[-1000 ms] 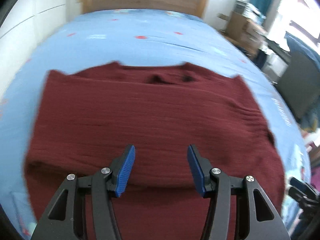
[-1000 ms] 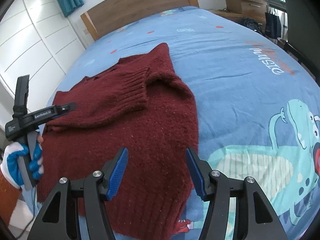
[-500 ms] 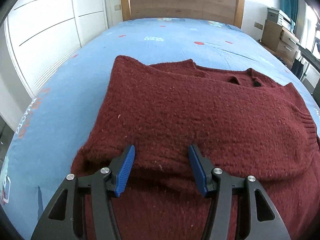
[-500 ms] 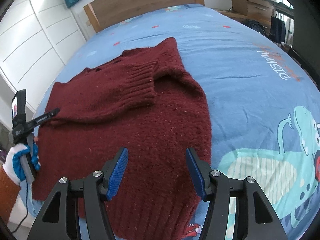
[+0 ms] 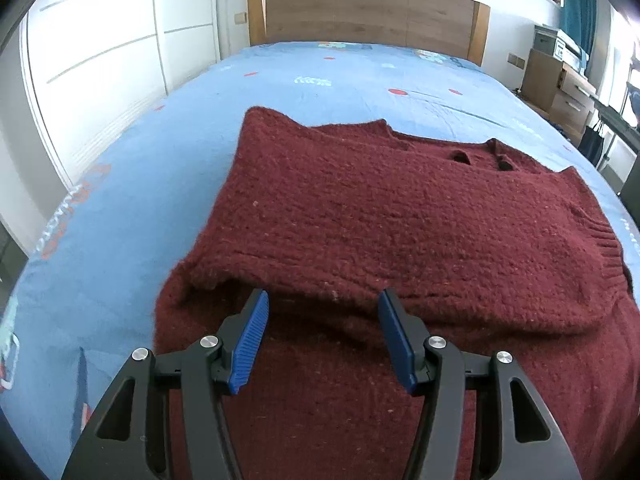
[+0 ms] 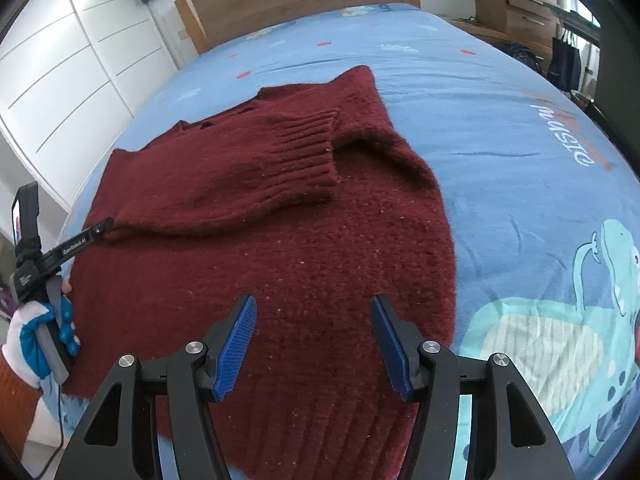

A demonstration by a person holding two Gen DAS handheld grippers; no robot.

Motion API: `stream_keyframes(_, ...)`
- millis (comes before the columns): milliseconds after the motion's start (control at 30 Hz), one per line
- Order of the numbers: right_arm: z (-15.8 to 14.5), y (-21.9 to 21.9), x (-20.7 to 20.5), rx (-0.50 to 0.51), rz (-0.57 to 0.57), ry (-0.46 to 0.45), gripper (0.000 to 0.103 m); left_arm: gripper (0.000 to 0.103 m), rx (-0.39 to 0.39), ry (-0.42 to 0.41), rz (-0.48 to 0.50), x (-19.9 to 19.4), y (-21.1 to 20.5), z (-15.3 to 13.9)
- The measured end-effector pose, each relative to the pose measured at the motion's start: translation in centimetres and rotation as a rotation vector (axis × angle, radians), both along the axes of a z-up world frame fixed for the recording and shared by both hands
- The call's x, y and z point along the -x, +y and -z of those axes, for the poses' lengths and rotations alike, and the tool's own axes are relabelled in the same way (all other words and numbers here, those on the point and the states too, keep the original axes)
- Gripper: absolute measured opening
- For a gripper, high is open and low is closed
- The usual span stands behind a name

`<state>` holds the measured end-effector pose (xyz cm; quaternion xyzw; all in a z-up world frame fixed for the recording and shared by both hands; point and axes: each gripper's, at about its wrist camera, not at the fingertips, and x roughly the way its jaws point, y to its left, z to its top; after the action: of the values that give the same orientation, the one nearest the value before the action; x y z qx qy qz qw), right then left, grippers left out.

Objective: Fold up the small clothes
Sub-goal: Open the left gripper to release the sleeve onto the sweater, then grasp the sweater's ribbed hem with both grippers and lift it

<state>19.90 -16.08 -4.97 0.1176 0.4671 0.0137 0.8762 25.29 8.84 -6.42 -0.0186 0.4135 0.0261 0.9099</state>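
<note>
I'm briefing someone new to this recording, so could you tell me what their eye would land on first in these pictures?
A dark red knitted sweater dominates both views, spread on a blue cartoon-print bedsheet with one sleeve folded across its chest, ribbed cuff uppermost. Next come the blue-padded grippers low in each view: the left gripper open at the folded sleeve's edge, the right gripper open over the sweater's lower body. A teal dinosaur print fills the sheet's right side.

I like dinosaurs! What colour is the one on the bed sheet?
The dinosaur is light teal with darker spots, on the blue sheet. Right wrist view shows it best.
</note>
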Motion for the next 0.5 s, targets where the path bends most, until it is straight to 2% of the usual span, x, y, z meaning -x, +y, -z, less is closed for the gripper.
stream_keyframes(267,0.3,0.2,0.1,-0.001,-0.002,0.006,0.061,0.055,0.002,0.032,-0.001,-0.1,-0.4,0.7)
stream_keyframes(500,0.0,0.2,0.2,0.000,-0.004,0.004,0.061,0.055,0.014,0.055,0.010,1.6,-0.7,0.8)
